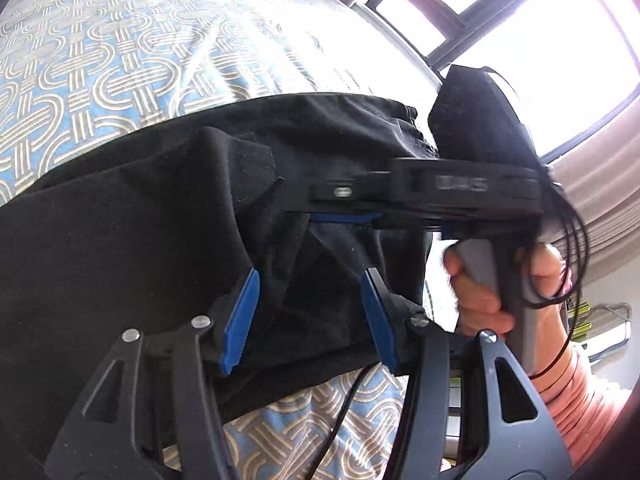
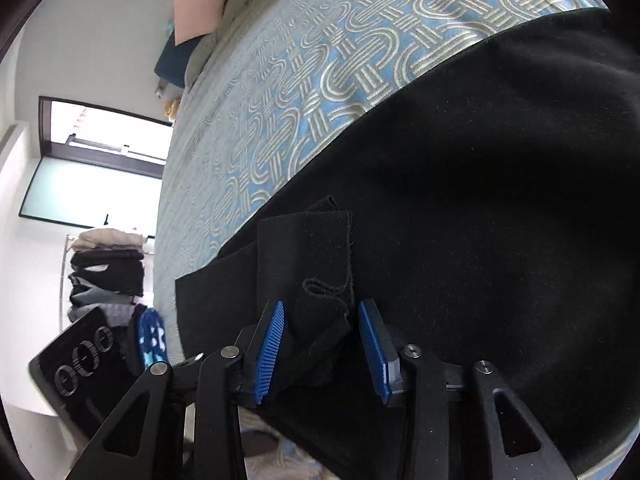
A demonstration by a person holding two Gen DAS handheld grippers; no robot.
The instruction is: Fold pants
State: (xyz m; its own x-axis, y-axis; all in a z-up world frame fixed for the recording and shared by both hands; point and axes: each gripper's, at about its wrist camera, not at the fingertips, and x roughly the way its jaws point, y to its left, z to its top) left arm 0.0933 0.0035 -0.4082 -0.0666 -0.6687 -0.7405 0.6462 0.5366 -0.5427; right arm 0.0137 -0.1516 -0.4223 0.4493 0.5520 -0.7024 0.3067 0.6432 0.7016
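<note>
Left wrist view
pants (image 1: 120,232): black cloth is spread across the patterned bedspread (image 1: 100,60), so that a flat surface is given for folding; a bunched end is raised toward the middle of the view.
left gripper (image 1: 310,316): jaws are parted with cloth lying between the blue pads (image 1: 242,320); whether the cloth is pinched cannot be told, since gaps are seen beside both pads; it is judged to be placed astride the fold to steady it.
right gripper (image 1: 340,216): seen from the side, blurred, reaching in over the raised end; one blue pad is shown, and the jaw state cannot be told from here.
hand (image 1: 492,284): wrapped round the grey handle, with a cable (image 1: 576,256) looped past it.

Right wrist view
pants (image 2: 480,200): a broad black panel covers the right of the view and lies flat on the bedspread (image 2: 320,60); a folded corner with a stitched hem is turned up at the near edge.
right gripper (image 2: 326,348): jaws stand apart, released; the turned-up corner sits between the pads (image 2: 270,352) without being pressed; it is judged to be lined up on the hem so the corner can be taken.
stack (image 2: 108,272): folded clothes are piled beyond the bed edge, well apart from the pants.
</note>
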